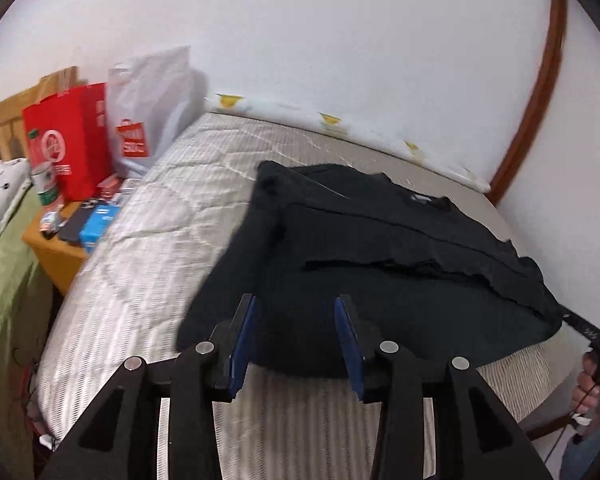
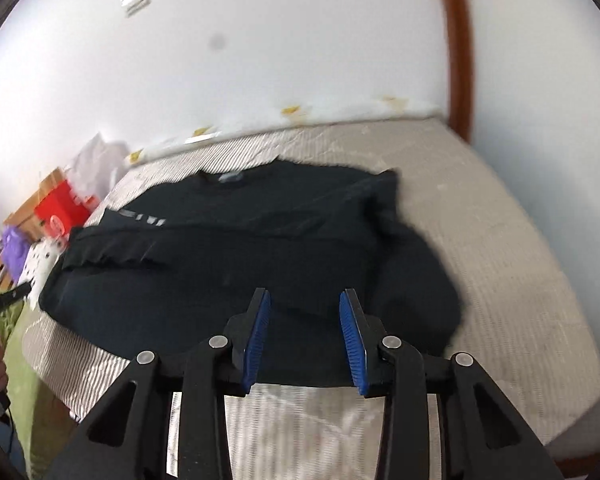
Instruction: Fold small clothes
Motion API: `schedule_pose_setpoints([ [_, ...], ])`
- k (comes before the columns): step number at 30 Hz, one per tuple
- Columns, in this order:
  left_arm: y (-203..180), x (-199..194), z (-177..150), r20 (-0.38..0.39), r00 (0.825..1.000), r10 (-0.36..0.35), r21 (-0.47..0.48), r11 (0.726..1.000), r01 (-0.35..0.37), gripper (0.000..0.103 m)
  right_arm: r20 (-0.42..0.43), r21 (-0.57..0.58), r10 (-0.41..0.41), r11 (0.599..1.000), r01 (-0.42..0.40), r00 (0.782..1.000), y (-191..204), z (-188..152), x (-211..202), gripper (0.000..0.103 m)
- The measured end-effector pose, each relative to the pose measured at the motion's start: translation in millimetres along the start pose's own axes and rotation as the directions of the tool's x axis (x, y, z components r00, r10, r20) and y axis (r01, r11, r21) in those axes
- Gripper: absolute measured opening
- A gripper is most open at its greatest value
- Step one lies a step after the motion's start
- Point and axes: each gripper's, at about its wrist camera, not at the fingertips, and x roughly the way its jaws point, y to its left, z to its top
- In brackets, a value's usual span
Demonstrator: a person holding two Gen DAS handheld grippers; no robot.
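Black shirt (image 1: 380, 248) lies just beyond both parted, empty tongs (image 1: 298, 312).

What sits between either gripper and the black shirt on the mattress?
Nothing visible. The left gripper and right gripper both hang open over the black shirt, its near hem on bare mattress.

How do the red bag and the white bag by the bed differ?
The red bag is stiff and boxy with a white round logo; the white bag is soft, crumpled plastic with a red printed patch. The white bag stands taller and nearer the mattress. Both stand upright, side by side, near the wall.
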Motion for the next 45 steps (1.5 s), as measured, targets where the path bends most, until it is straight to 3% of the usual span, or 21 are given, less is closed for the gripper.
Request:
schedule_pose_setpoints([
  [2,-8,12,1,-0.022,1.000,-0.002,0.017,1.000,0.003,0.038,-0.041,-0.012,0.022,1.000,-0.022,0.999,9,-4,18,0.036],
  [8,-25,45,1,-0.094,0.995,0.013,0.063,0.998,-0.007,0.038,-0.135,-0.027,-0.017,1.000,0.013,0.991,10,-12,53,0.034],
  [11,-29,63,1,-0.112,0.992,0.049,0.078,0.996,-0.040,0.038,-0.126,-0.028,-0.027,0.999,0.024,0.992,11,-9,58,0.034],
  [16,-43,81,12,-0.066,0.990,0.123,0.144,0.983,-0.113,0.038,-0.106,-0.022,-0.055,0.998,0.053,0.993,11,4,70,0.034],
  [37,-23,170,115,-0.100,0.990,0.102,0.024,0.995,-0.100,0.038,-0.151,0.084,-0.088,0.991,0.101,0.985,-19,130,177,0.035],
  [45,-22,178,124,-0.083,0.983,0.165,0.082,0.984,-0.158,0.038,-0.109,0.023,-0.056,0.998,0.059,0.993,-13,138,154,0.037],
])
